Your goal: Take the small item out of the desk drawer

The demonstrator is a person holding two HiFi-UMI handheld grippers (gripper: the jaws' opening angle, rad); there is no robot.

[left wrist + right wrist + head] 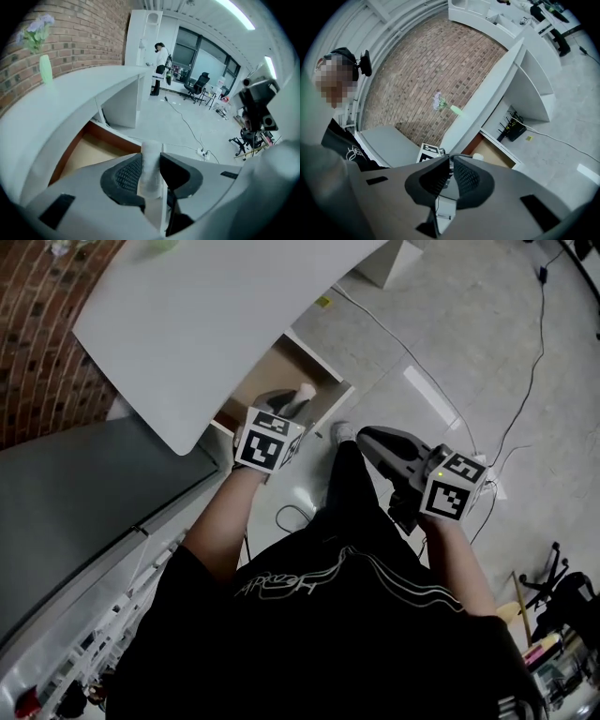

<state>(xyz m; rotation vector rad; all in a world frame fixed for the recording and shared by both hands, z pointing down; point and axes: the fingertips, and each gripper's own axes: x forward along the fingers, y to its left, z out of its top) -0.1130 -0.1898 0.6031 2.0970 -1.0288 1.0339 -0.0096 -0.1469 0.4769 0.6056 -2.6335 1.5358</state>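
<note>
The open desk drawer (pixel 269 368) under the white surface (pixel 206 306) shows only its bare tan floor. My left gripper (pixel 152 160) is clamped on the small white cylinder (pixel 151 171), held in the air near the drawer's front. The cylinder's long axis runs along the jaws, and one end pokes out past the fingertips. My right gripper (pixel 450 161) is closed on nothing.

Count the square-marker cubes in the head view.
2. One cube rides on the left gripper, by the open drawer. The other cube rides on the right gripper, above the floor. None looks hidden.
</note>
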